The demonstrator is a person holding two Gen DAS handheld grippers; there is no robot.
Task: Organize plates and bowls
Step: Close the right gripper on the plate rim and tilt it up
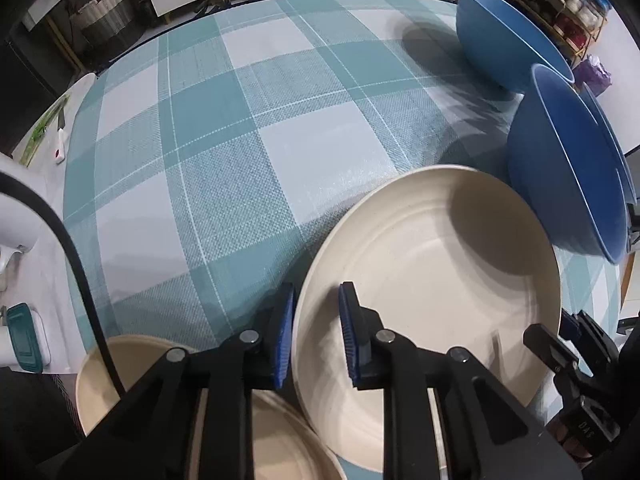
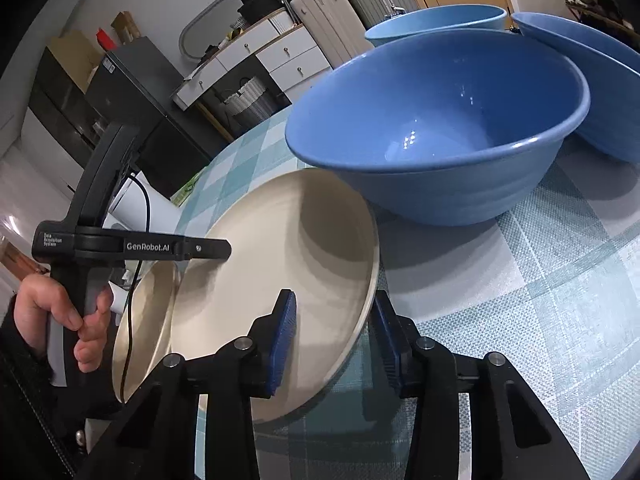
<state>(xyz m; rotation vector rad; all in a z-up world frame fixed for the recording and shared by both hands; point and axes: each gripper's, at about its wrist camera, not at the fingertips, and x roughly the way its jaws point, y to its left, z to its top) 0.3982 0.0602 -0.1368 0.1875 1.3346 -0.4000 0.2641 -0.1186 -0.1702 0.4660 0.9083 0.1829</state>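
Both tools, left (image 1: 316,334) and right (image 2: 336,346), clamp one cream plate's (image 1: 432,264) rims; we've stacked nothing, blue bowls (image 2: 440,128) remain loose on the desk (image 1: 240,140).

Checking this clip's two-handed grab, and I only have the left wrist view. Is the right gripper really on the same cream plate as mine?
Observer: Yes. The right gripper straddles the cream plate at its rim, one pad inside, one outside.
Operator: Is the nearest blue bowl holding anything?
Observer: No, the blue bowl is empty inside.
Operator: What's holding my gripper?
Observer: A bare hand wrapped around the handle of the left gripper.
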